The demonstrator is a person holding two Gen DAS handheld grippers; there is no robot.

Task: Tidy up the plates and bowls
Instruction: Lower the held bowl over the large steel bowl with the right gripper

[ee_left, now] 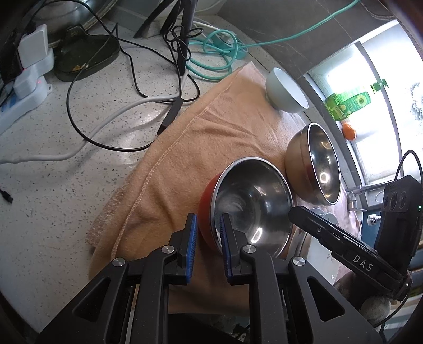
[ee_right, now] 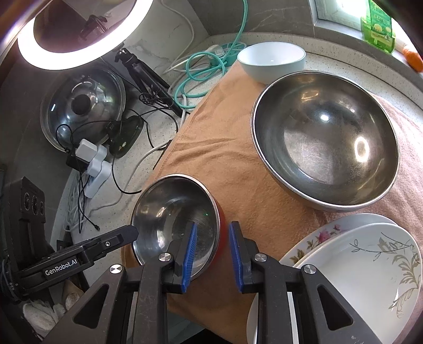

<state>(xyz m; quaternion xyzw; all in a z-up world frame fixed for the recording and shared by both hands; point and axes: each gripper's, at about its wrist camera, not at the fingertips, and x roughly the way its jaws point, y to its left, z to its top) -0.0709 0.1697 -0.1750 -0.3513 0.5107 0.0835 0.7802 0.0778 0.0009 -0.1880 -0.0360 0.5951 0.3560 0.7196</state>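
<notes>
Both claws clamp the red-walled steel bowl (ee_right: pixel 175 225) by opposite rims: left claw (ee_left: pixel 208 238), right claw (ee_right: pixel 212 248). Floral white plates (ee_right: pixel 364 262) lie just beside; beyond, on the orange towel (ee_right: pixel 230 148), large steel bowl (ee_right: pixel 325 140), then white ceramic bowl (ee_right: pixel 271 60).

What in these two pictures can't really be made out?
- Red bowl: in both wrist views, each gripper's fingers cover the rim where they straddle it, so contact is unclear.
- Plates: right wrist view, cut off by the frame's edge and the right gripper.
- Green bottle: label too small and glare-washed.
- Left gripper: its body is cut off below.
</notes>
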